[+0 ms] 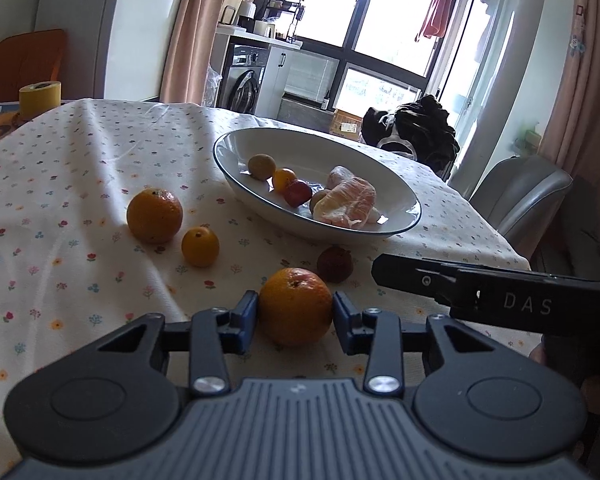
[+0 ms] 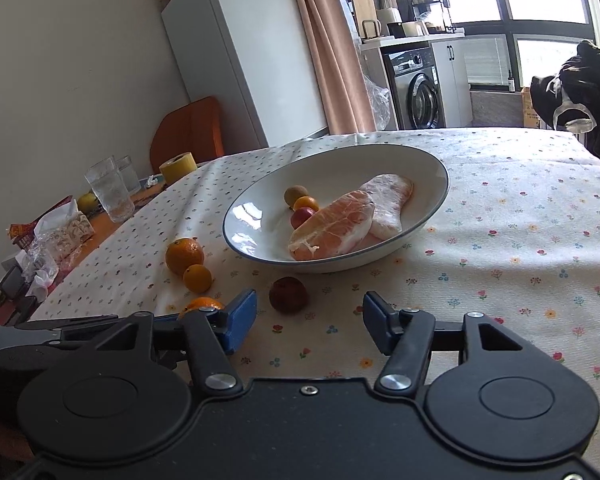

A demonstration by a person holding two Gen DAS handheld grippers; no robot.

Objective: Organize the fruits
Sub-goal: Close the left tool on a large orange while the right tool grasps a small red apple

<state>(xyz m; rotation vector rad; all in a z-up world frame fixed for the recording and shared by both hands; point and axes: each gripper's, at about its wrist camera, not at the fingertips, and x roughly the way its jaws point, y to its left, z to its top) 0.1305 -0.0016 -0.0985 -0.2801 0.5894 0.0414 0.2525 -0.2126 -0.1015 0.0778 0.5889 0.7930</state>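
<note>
Left gripper (image 1: 295, 312) closing blue fingers on orange (image 1: 295, 306), pads touching both sides, fruit sitting on floral tablecloth (image 1: 60, 208). Right gripper (image 2: 310, 316) hovering with jaws spread wide, holding nothing, dark red fruit (image 2: 289, 294) lying just ahead. Two more oranges, larger (image 1: 155, 215) and smaller (image 1: 200, 247), resting beside each other left of white bowl (image 1: 260, 136). Bowl holding peeled citrus segments (image 1: 346, 202) and few small fruits.

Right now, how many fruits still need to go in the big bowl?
Done: small fruits and peeled pomelo wedges lie in the white blue-rimmed bowl. In hand: the left gripper closes around a large orange. Left: two oranges and a dark red fruit.
</note>
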